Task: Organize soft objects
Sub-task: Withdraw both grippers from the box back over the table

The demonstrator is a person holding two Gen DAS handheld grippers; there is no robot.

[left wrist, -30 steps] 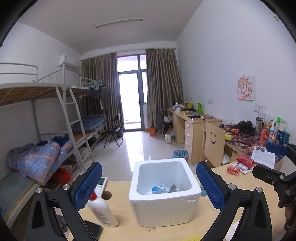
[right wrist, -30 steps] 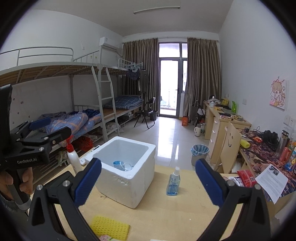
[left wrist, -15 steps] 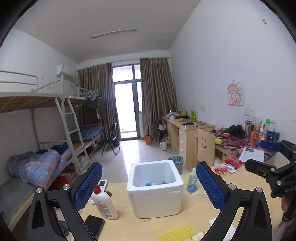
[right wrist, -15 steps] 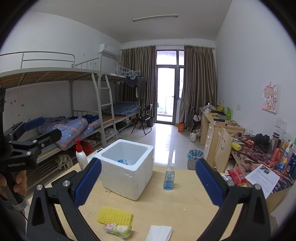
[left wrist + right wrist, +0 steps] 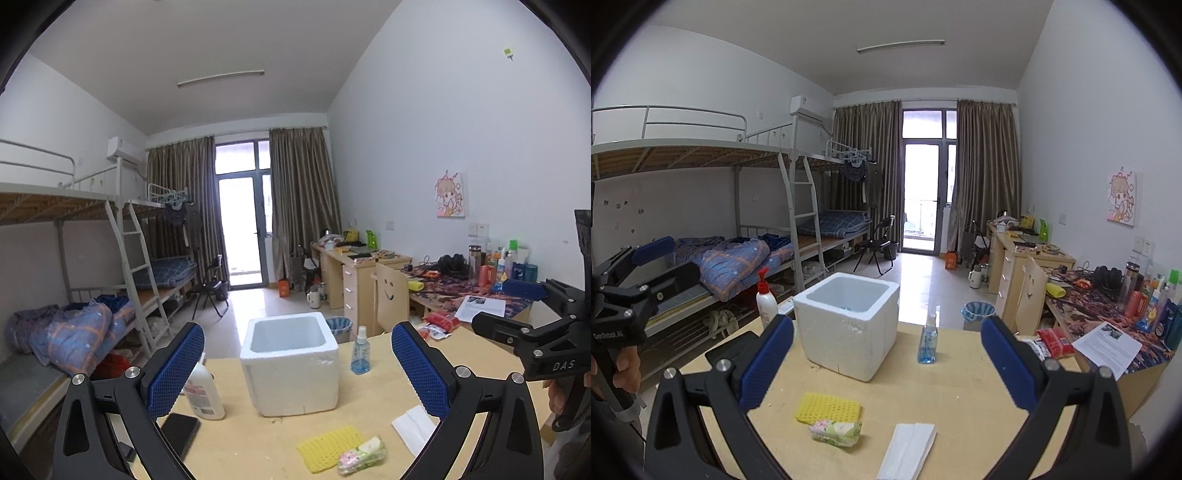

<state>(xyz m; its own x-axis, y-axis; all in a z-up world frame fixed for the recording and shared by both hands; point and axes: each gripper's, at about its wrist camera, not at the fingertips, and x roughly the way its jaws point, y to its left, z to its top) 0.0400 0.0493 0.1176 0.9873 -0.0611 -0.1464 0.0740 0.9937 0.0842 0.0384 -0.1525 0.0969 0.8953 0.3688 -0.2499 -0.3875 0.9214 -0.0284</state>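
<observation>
A white foam box stands on the wooden table, open at the top, with something blue just visible inside. In front of it lie a yellow knitted cloth, a small flowered tissue pack and a folded white tissue. My left gripper is open and empty, held above the table's near edge. My right gripper is open and empty, also held back from the objects.
A white lotion bottle and a black phone lie left of the box. A blue spray bottle stands to its right. Red snack packets and a paper sit at the far right.
Both grippers have pulled back and up from the foam box, which looks smaller now. The cloth, tissue pack and white tissue have come into view. Both stay open.
</observation>
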